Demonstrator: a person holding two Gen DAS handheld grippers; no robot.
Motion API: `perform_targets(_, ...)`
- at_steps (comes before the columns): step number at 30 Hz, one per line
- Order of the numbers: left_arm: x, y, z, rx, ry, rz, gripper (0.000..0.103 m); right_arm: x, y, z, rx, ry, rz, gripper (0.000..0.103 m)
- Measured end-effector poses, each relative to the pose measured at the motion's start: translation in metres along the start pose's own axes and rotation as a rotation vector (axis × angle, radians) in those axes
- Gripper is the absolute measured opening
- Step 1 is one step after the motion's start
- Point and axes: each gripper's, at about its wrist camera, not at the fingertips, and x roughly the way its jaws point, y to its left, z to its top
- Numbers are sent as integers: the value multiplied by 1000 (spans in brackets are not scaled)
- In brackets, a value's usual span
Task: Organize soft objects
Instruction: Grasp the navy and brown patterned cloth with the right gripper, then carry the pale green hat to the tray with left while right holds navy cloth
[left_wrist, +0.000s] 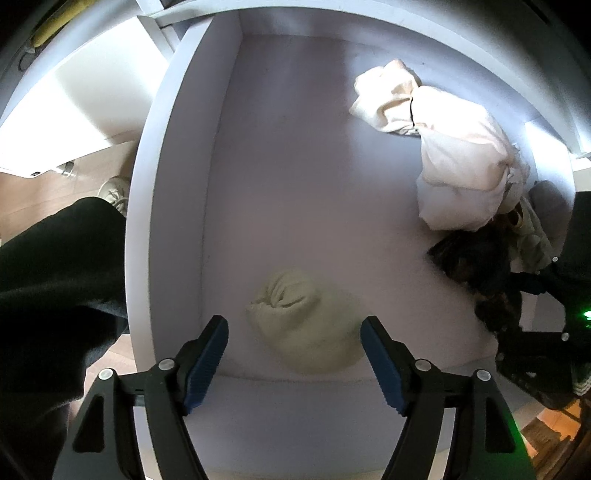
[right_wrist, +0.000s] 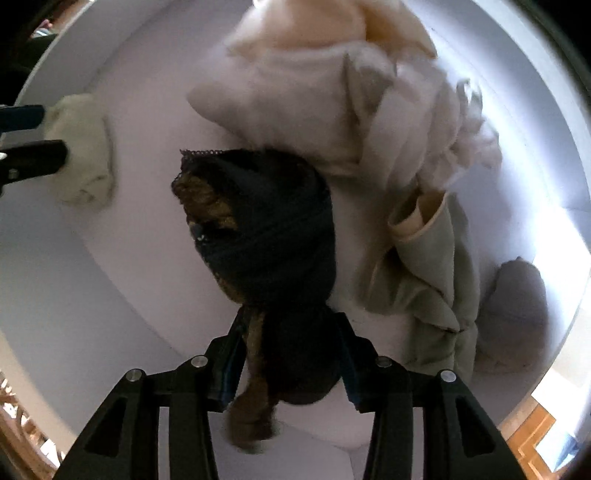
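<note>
I have both grippers down over the white drawer (left_wrist: 170, 155), sorting the soft things in it. My right gripper (right_wrist: 291, 354) has its jaws clamped on a dark lace-edged cloth (right_wrist: 266, 229), bunched up and hanging forward from the fingers over the drawer floor, so I judge this to be the carrying or placing step for that piece. My left gripper (left_wrist: 295, 354) hovers with its jaws wide apart and nothing between them, just above a small pale green roll (left_wrist: 306, 321) that lies by the near edge of the drawer at the left side. A heap of cream and white clothes (left_wrist: 458, 155) sits against the far right wall, touching the dark cloth from the look of the right wrist view, with a grey-green garment (right_wrist: 432, 273) and a grey bundle (right_wrist: 517, 314) beside it. Next I would need a bare patch of floor between roll and heap, lower the dark cloth there without dragging the heap, then let go.
</note>
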Motion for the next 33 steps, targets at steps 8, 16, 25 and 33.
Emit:
perform_targets(8,12,-5,0,7,37,-6,84,-3,-25,-10,146,45,-2,33)
perform_targets(16,40,-9,4,16,124,-43,78,-6,-41,-17,235,58,-3,33)
perform_targets(25,30,-18,12,46,60,-64,60,-8,-54,-11,264,63,3,33)
perform_targets(33,3,-15,12,52,-42,-77,60,1,-68,-22,275,60,5,33)
